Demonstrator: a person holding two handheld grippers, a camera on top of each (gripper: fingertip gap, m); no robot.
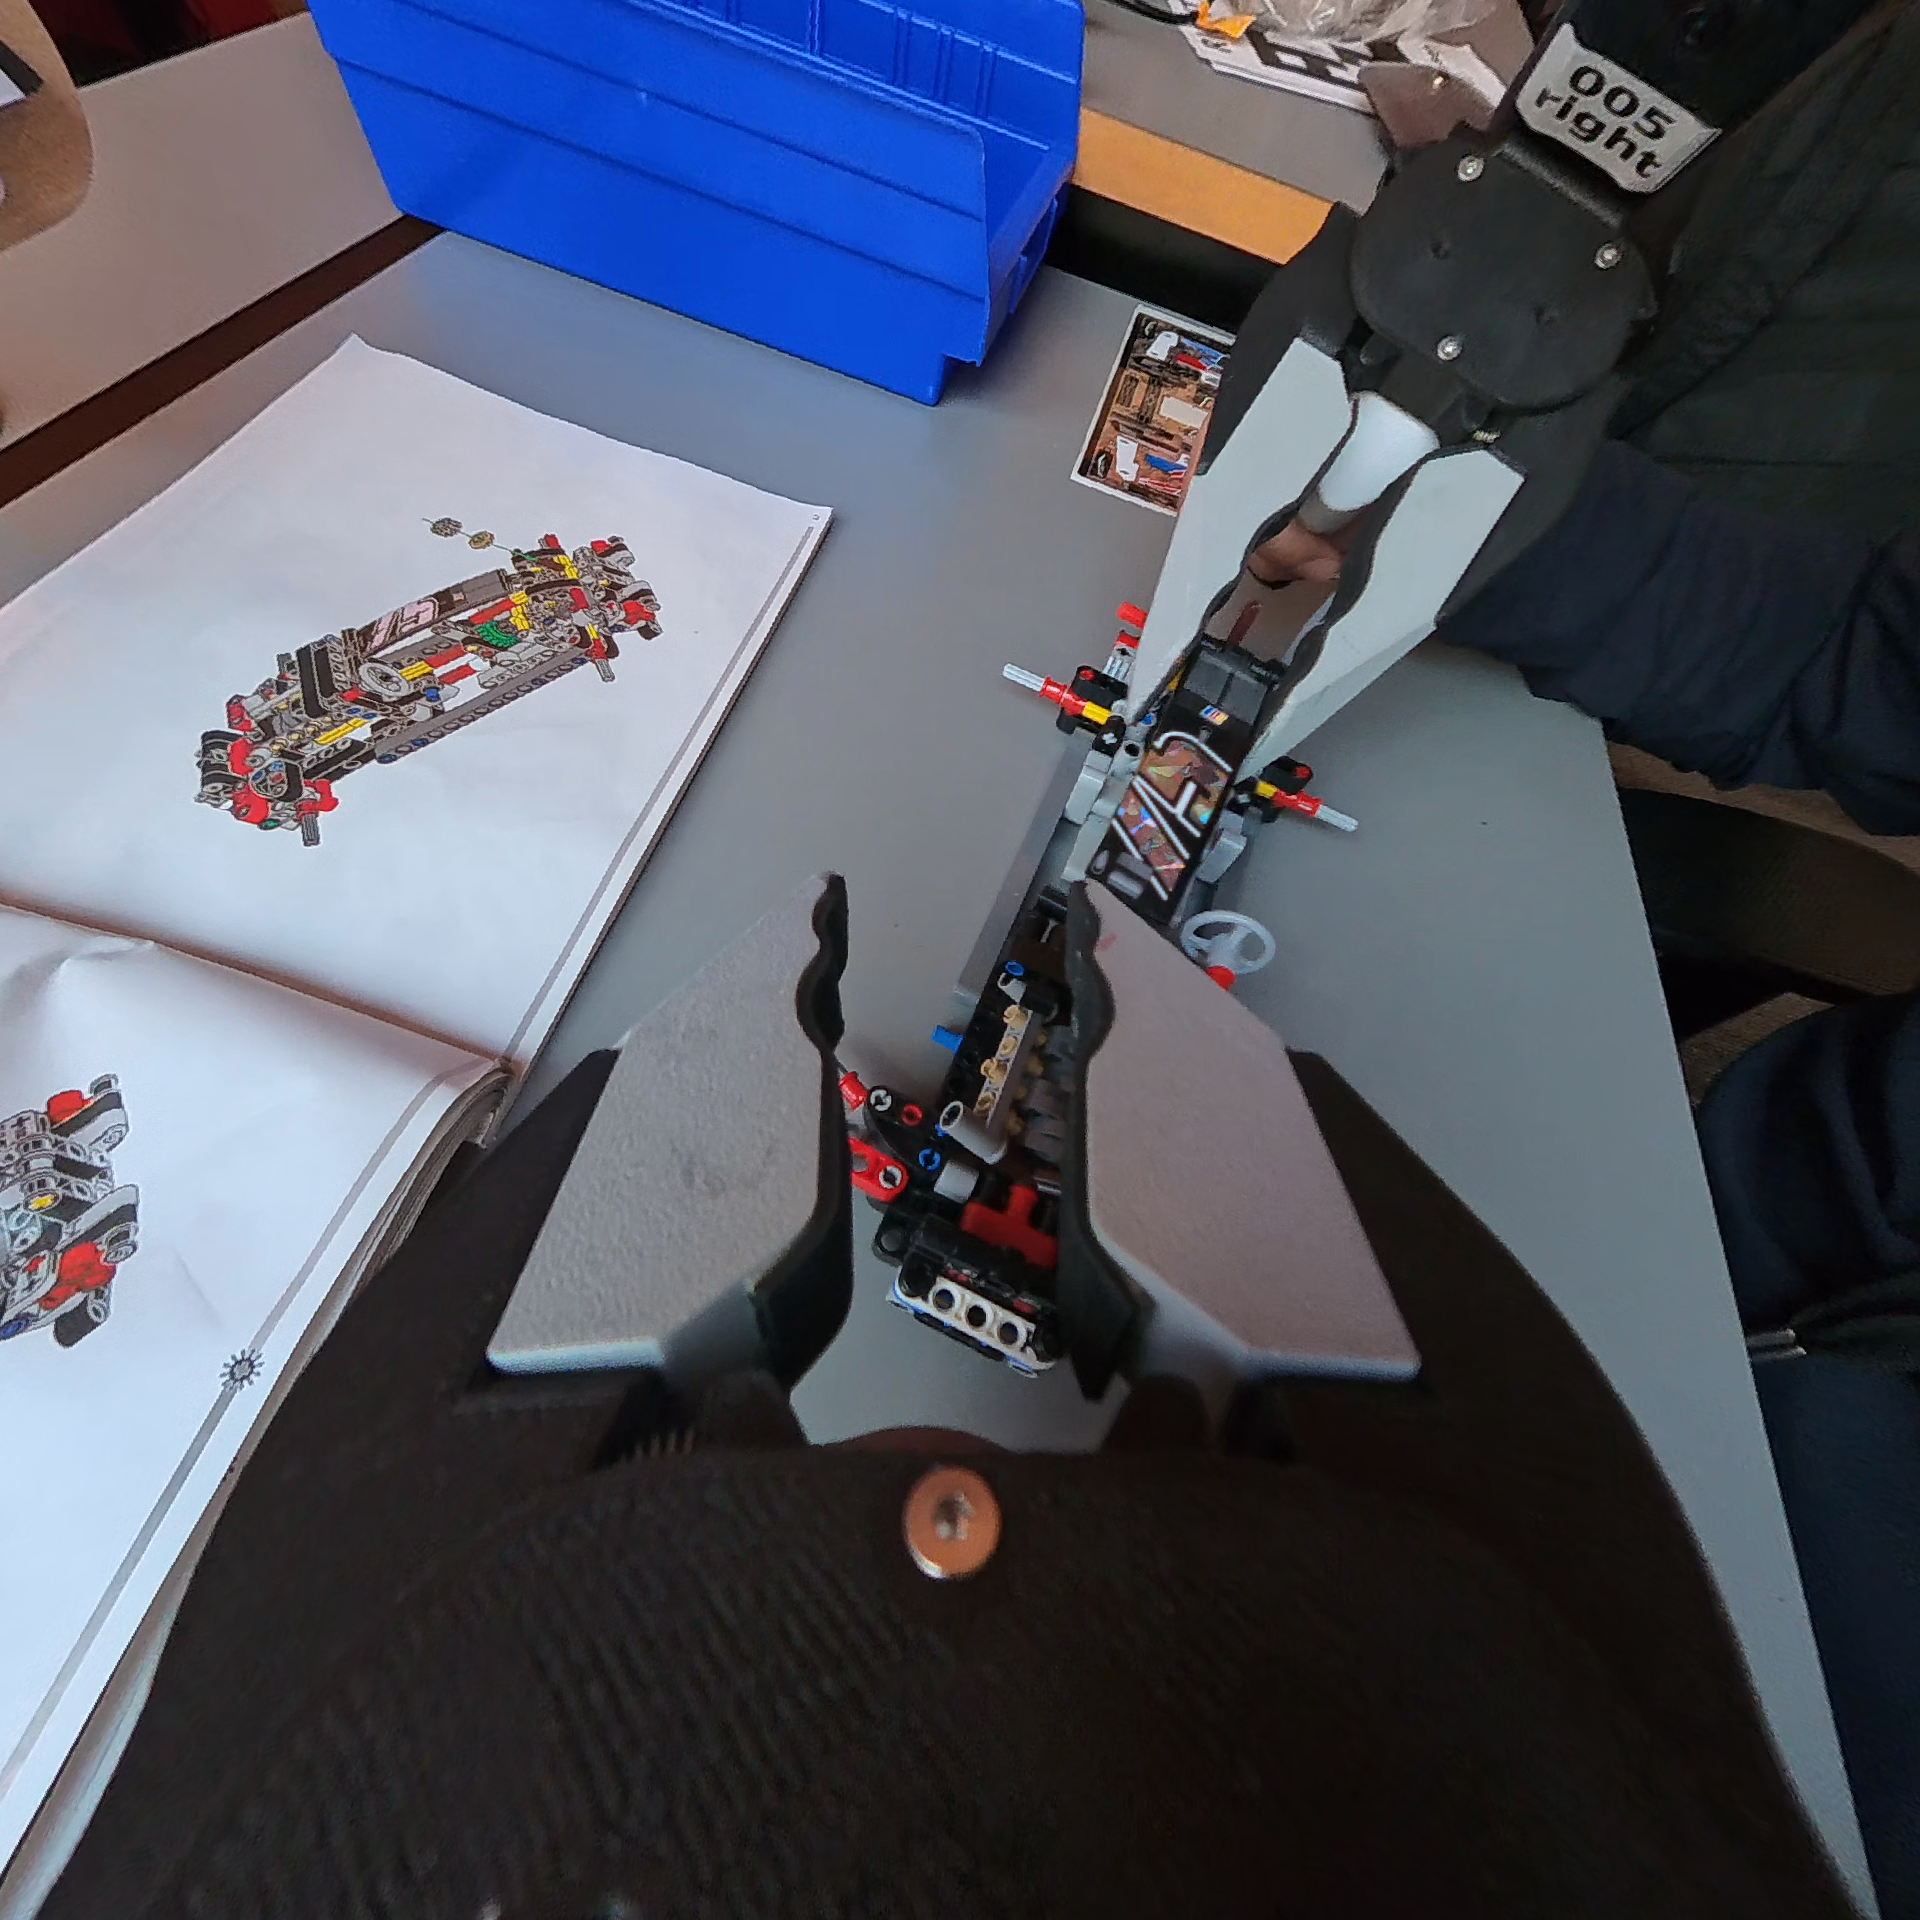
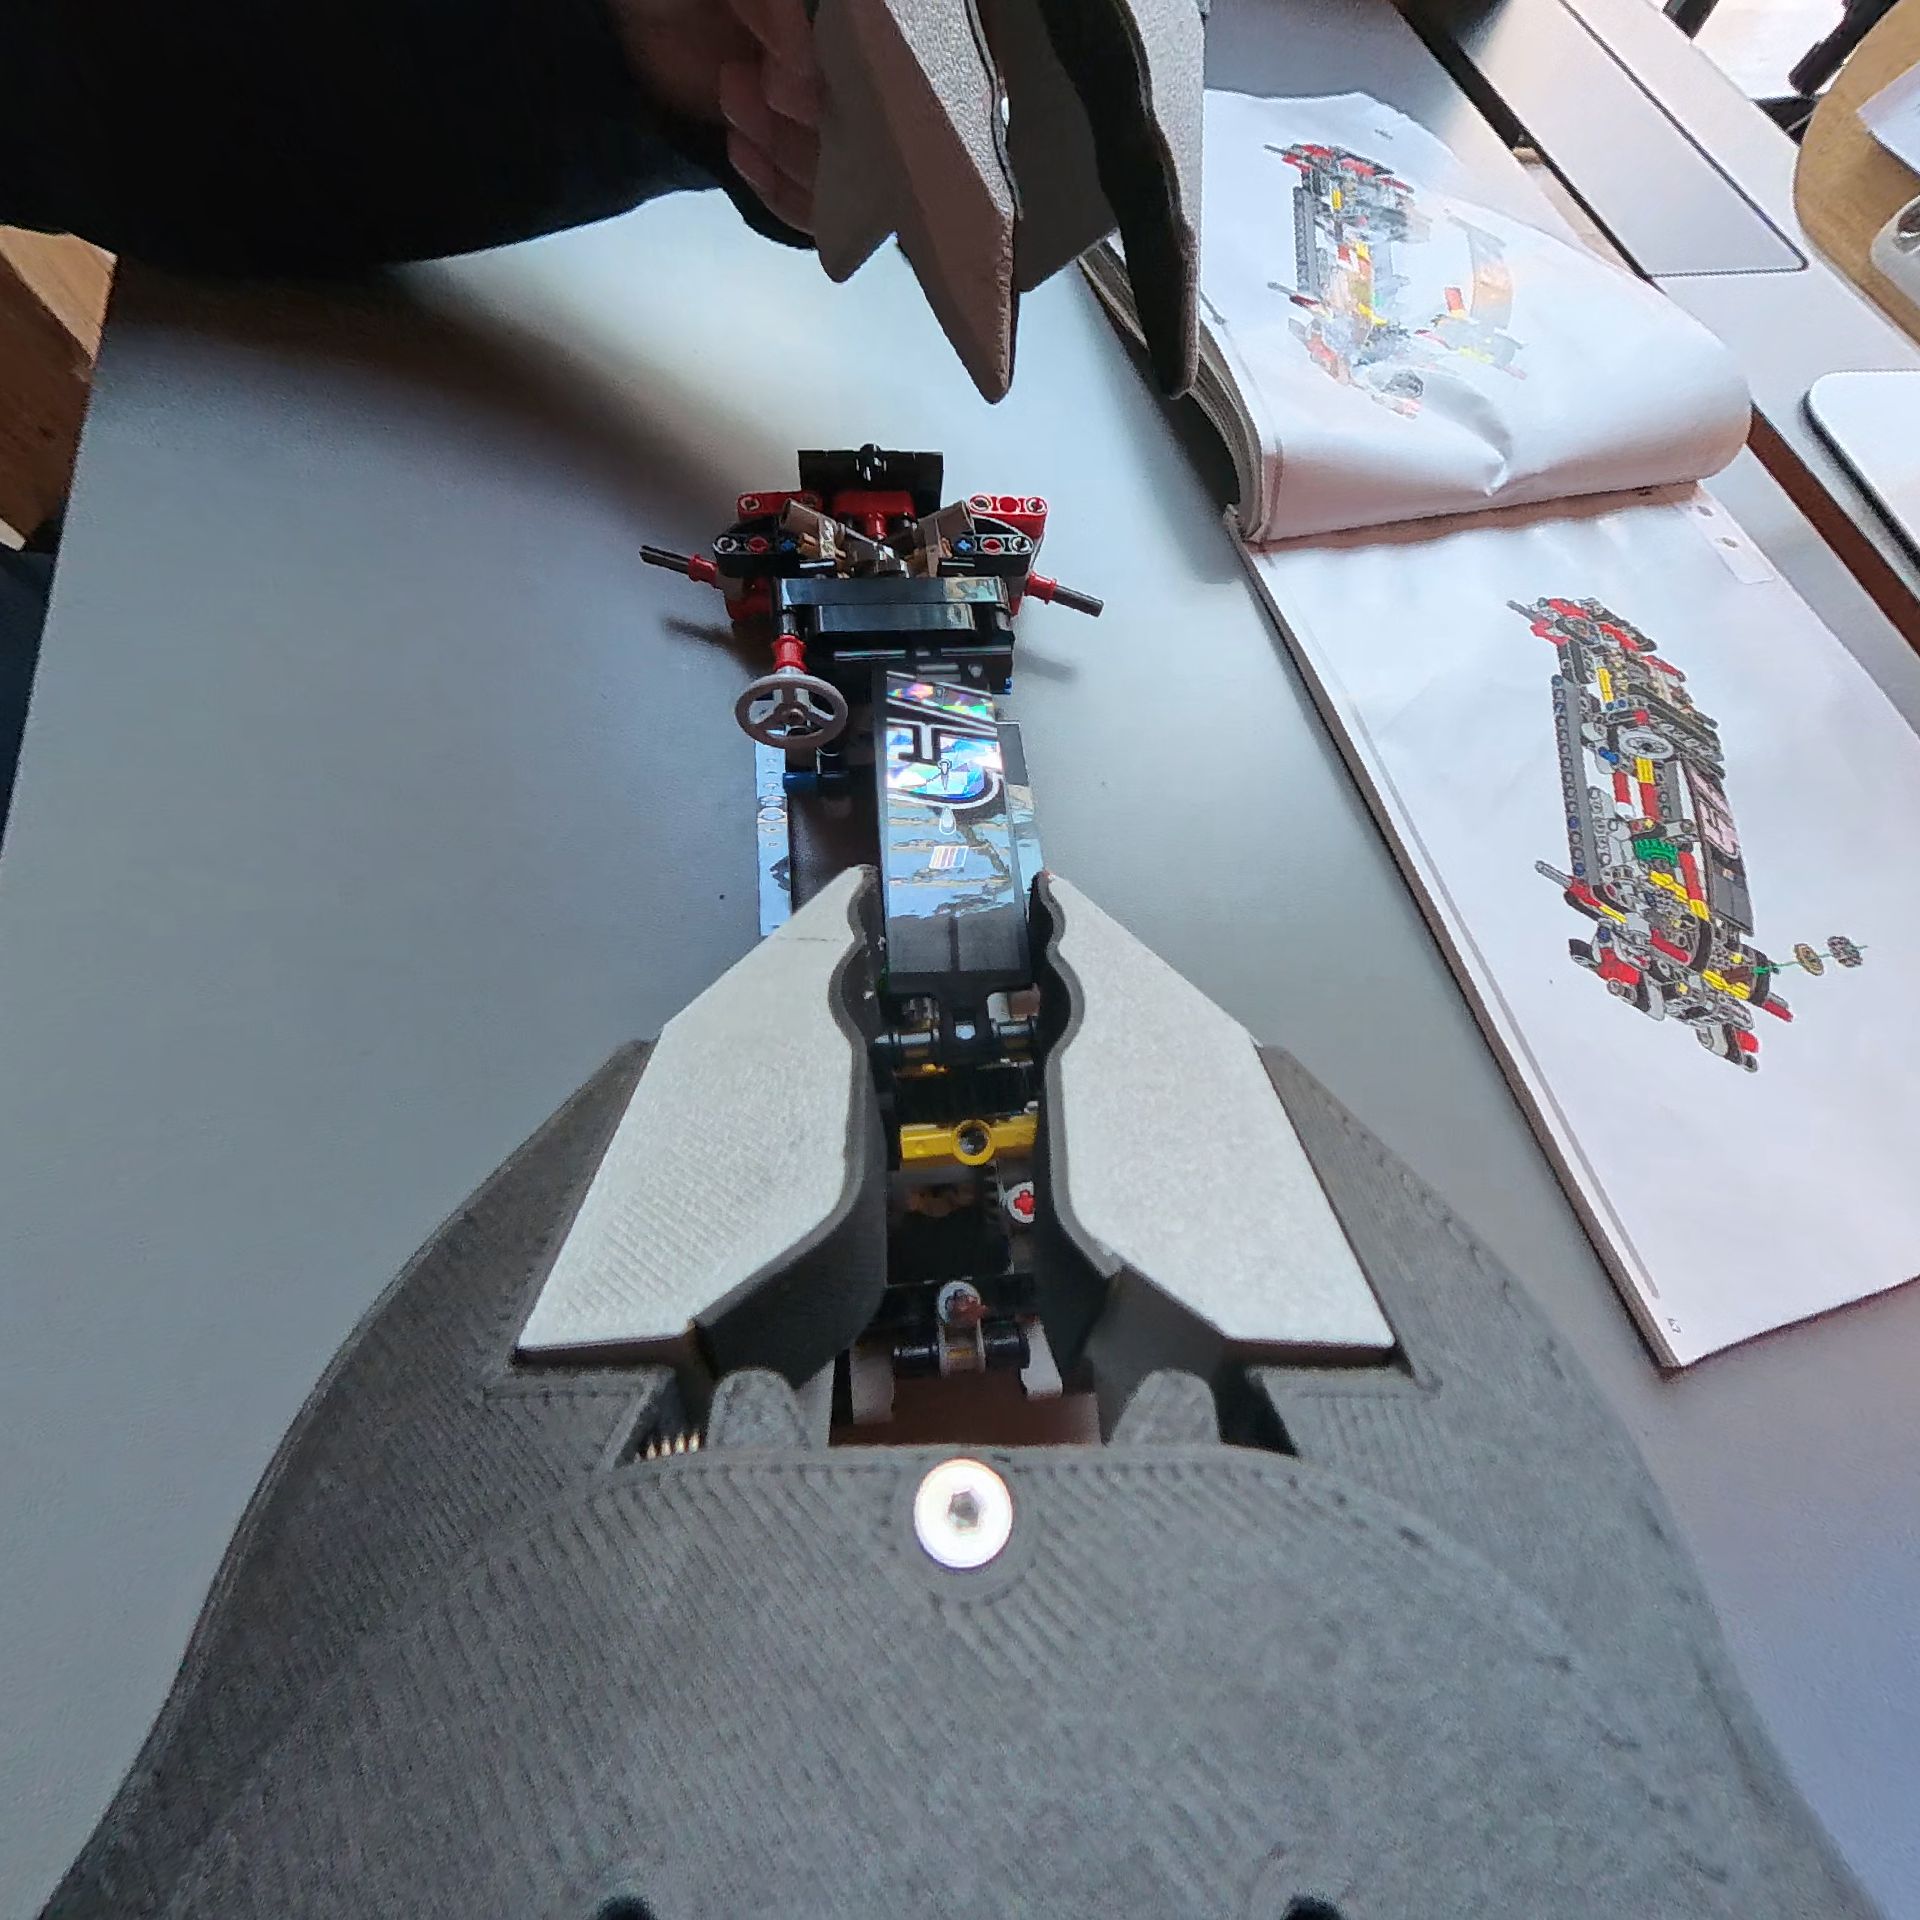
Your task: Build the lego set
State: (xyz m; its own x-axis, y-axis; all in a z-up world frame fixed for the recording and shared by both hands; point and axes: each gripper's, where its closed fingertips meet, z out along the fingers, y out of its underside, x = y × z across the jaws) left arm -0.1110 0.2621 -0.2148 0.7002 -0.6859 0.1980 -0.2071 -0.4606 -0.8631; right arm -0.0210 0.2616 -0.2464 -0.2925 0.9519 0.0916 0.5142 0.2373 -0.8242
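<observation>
A long brick-built car chassis (image 1: pixel 1174 790), black with a shiny sticker panel, red and yellow axle parts and a grey steering wheel (image 1: pixel 1231 940), lies on the grey table (image 1: pixel 883 623). My right gripper (image 2: pixel 953 883) is shut on the chassis (image 2: pixel 945 769) at its near end, with both pads pressed on the black body. It also shows in the left wrist view (image 1: pixel 1221 707). My left gripper (image 1: pixel 956 894) is open and hovers over the chassis's other end. Table shows between its left pad and the model. In the right wrist view the left gripper (image 2: pixel 1091 390) hangs above the model, not touching it.
An open instruction booklet (image 1: pixel 416 727) lies left of the model, also in the right wrist view (image 2: pixel 1558 831). A blue plastic bin (image 1: pixel 707 177) stands at the back. A sticker sheet (image 1: pixel 1153 410) lies near it. A person's dark sleeve (image 1: pixel 1714 571) is at the right table edge. My right fingertips sit around 10 cm from my left ones.
</observation>
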